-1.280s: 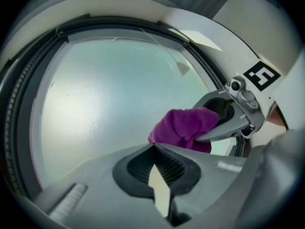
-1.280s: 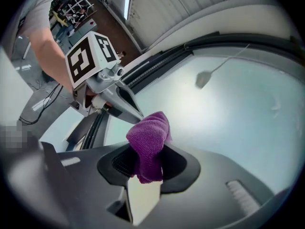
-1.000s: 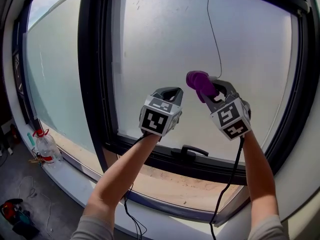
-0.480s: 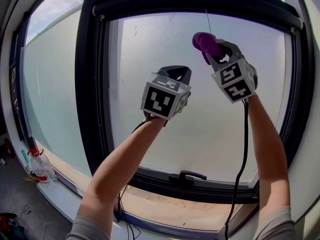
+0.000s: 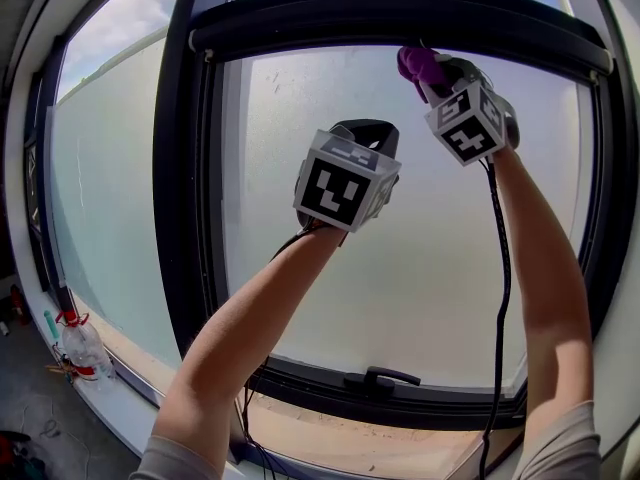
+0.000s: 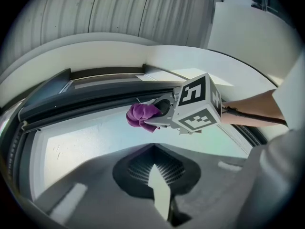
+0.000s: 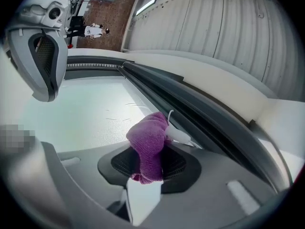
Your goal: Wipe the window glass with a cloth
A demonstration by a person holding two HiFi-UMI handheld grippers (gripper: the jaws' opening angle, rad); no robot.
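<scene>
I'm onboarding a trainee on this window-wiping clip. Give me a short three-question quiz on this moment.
1. True or false: the left tool holds the purple cloth.
2. The cloth is held up near: A) the top frame; B) the bottom handle; C) the left pane.
3. What clear, red-topped container shows at the head view's lower left?
Key: 1 false, the right tool is shut on it; 2 A; 3 a plastic bottle.
</scene>
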